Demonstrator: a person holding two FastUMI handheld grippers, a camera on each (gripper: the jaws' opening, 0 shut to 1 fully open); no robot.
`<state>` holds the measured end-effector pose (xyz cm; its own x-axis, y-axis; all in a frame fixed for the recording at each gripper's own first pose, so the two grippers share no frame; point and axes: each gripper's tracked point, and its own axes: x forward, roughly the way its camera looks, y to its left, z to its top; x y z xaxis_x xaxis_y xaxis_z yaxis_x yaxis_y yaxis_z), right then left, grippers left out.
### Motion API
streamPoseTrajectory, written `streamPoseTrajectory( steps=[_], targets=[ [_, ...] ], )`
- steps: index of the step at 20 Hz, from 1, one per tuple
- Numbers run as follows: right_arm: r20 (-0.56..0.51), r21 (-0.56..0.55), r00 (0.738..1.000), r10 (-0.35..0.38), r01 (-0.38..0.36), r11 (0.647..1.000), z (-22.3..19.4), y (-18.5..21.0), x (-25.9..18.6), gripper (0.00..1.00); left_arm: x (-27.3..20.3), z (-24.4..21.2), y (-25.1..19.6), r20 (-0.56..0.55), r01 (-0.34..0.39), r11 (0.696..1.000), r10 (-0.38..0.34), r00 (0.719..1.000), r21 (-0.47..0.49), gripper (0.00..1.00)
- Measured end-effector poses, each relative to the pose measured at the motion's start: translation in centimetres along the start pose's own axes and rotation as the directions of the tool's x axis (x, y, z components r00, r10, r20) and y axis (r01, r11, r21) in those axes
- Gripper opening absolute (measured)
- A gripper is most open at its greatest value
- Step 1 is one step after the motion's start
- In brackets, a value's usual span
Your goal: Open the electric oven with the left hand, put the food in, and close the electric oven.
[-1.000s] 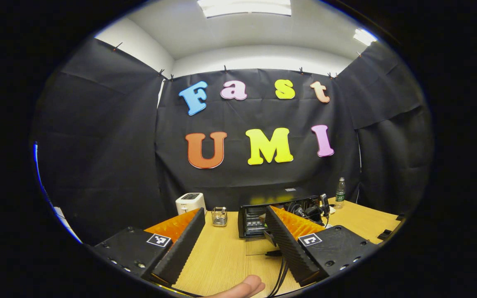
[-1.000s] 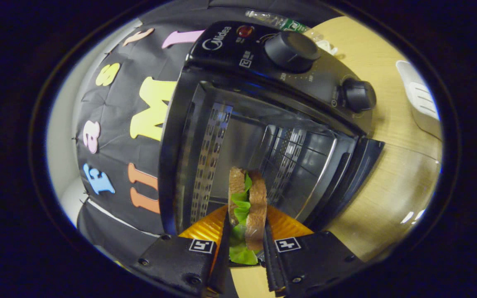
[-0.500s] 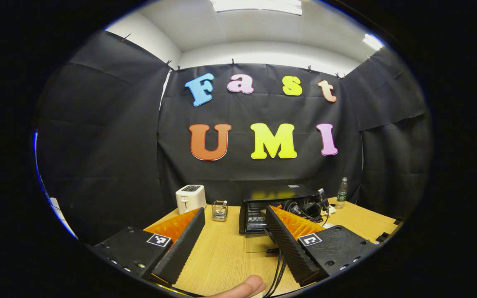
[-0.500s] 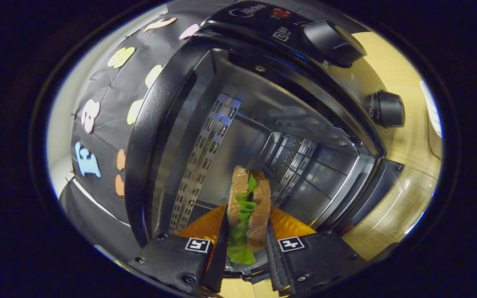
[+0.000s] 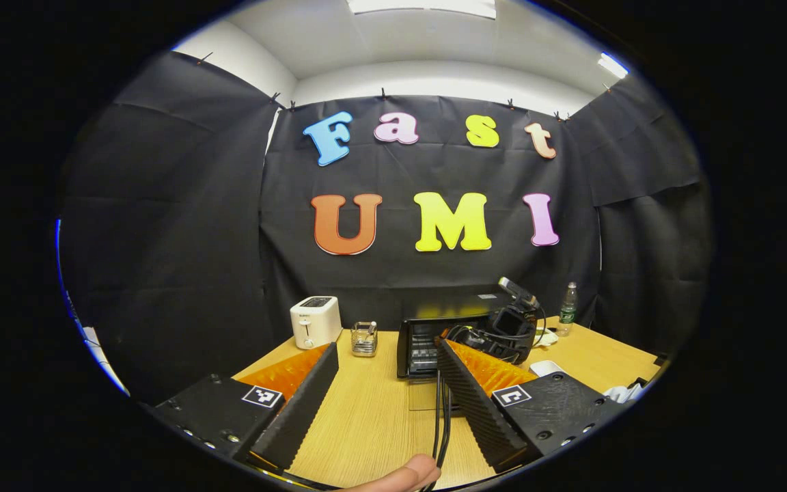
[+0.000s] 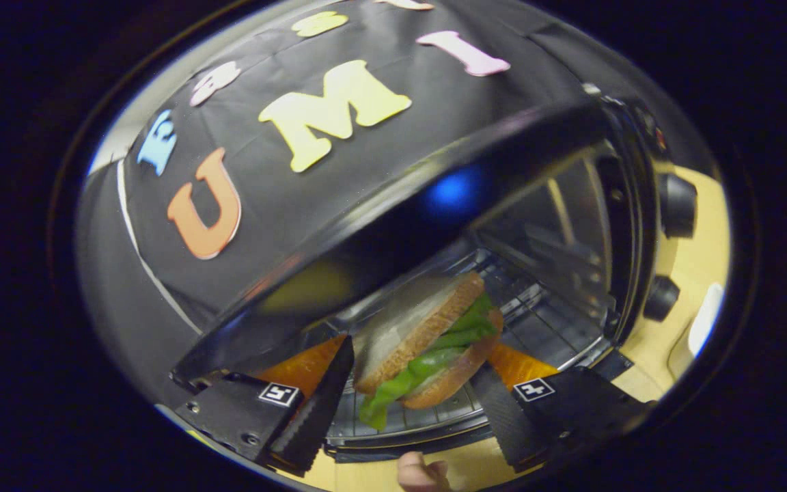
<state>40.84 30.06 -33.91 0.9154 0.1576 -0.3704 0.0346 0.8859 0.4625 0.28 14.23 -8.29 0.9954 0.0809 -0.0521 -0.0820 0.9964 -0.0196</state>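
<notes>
The right gripper (image 6: 410, 393) is reaching into the oven (image 6: 557, 225), and its fingers are standing spread, with the sandwich (image 6: 427, 348) lying between them on the wire rack (image 6: 537, 328). Whether either finger is touching the bread I cannot tell; both are certainly not pressing on it, so I am taking it as released.

The sandwich is looking soft and light: two slices of brown bread with loose green lettuce spilling out at the near end. I am guessing it would squash or slide apart under a hard pinch, so any regrip should be going across the two bread faces, gently, near the middle.

The left gripper (image 5: 387, 383) is hanging back over the table (image 5: 373, 417), fingers wide apart and holding nothing. Ahead of its fingers the oven door (image 5: 427, 396) is lying open, flat toward the table.
</notes>
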Motion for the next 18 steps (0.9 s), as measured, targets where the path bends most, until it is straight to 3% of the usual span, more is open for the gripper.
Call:
streamPoseTrajectory(
  steps=[4, 8, 15, 18],
  targets=[
    [-0.076, -0.196, 0.996, -0.039, 0.023, 0.98, -2.0, 0.3, 0.4, 1.0, 0.3, -0.6, 0.5, -0.02, -0.014, 1.0, 0.013, 1.0, -0.005, 0.96],
    [-0.148, -0.397, 0.984, -0.103, 0.036, 0.917, -2.8, 0.1, 0.4, 1.0, 0.1, -1.0, 0.7, -0.032, -0.02, 1.0, 0.02, 0.999, -0.005, 0.96],
    [-0.342, -0.504, 0.924, -0.172, -0.026, 0.863, -3.9, -0.4, -2.3, 1.0, 0.0, -1.3, 1.0, -0.041, -0.041, 0.999, 0.041, 0.998, -0.009, 0.96],
    [-0.39, -0.487, 0.904, -0.176, -0.04, 0.873, -4.0, -0.7, -4.1, 1.0, -0.2, -1.5, 0.9, -0.047, -0.042, 0.999, 0.041, 0.998, -0.014, 0.96]
  ],
)
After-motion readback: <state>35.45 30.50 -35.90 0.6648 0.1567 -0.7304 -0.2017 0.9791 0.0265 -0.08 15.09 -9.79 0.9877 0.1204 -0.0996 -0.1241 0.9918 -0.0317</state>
